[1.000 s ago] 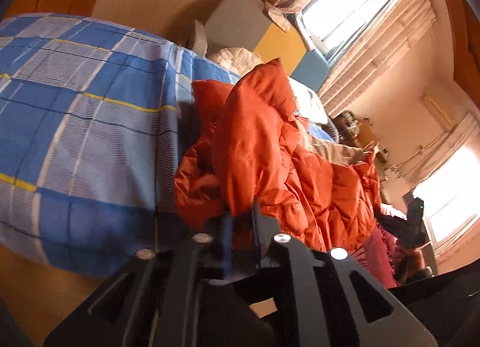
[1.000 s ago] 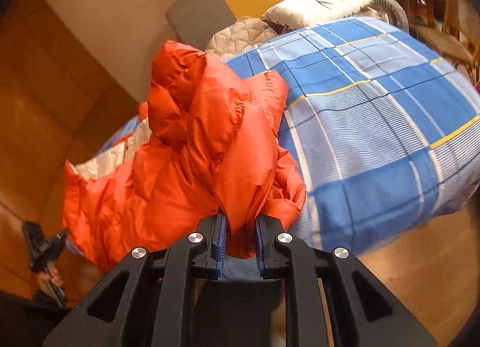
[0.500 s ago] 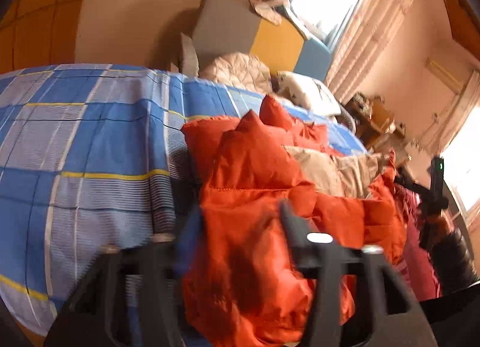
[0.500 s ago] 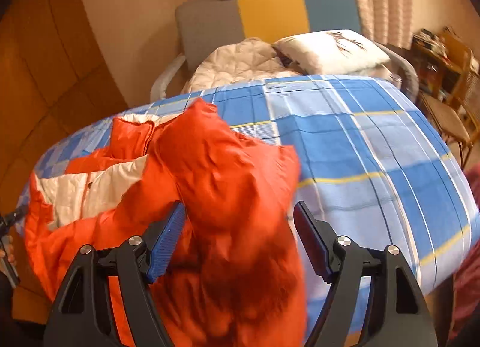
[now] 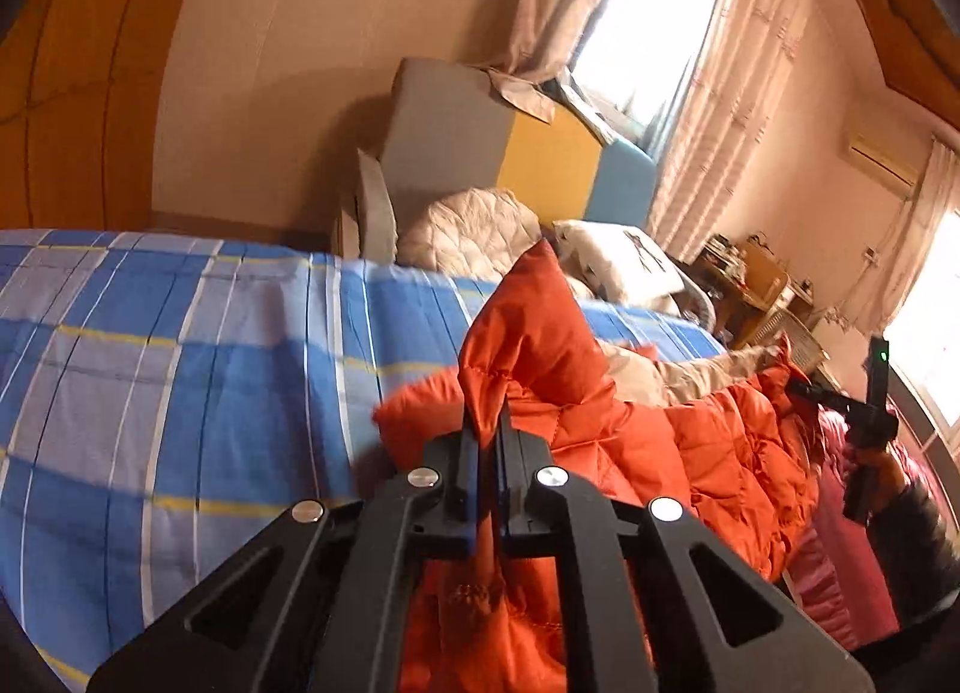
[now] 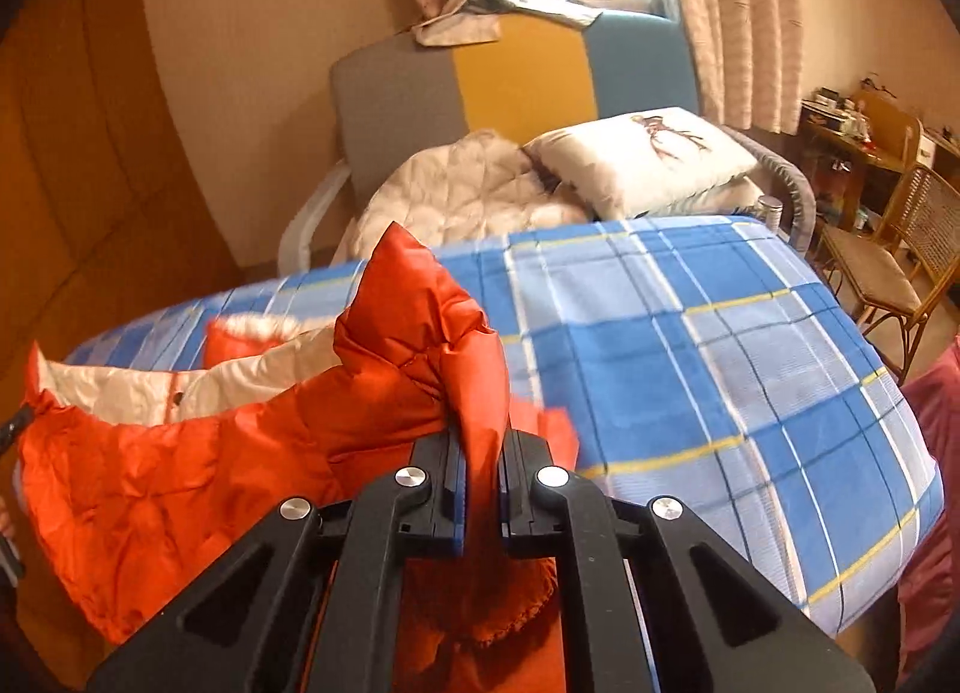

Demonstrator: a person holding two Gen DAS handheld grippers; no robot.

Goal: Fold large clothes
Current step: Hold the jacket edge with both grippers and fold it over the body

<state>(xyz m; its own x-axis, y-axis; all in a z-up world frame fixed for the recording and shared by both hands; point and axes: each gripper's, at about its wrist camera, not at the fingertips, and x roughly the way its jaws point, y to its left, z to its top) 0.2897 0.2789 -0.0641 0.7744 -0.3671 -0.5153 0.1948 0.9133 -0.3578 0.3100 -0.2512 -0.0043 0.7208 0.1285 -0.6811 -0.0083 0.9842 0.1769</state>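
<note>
While my left gripper (image 5: 489, 453) and right gripper (image 6: 480, 471) each pinch a fold of the orange puffer jacket (image 6: 198, 471), I see it puffy, cream-lined, crumpled on the blue plaid bed (image 6: 690, 345).

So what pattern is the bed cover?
The bed cover is blue and pale plaid with thin yellow and white lines, clearest in the right wrist view.

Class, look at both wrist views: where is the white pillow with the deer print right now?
The deer-print pillow lies at the head of the bed, upper right of centre in the right wrist view, beside the cream quilted jacket and below the blue headboard panel.
</note>
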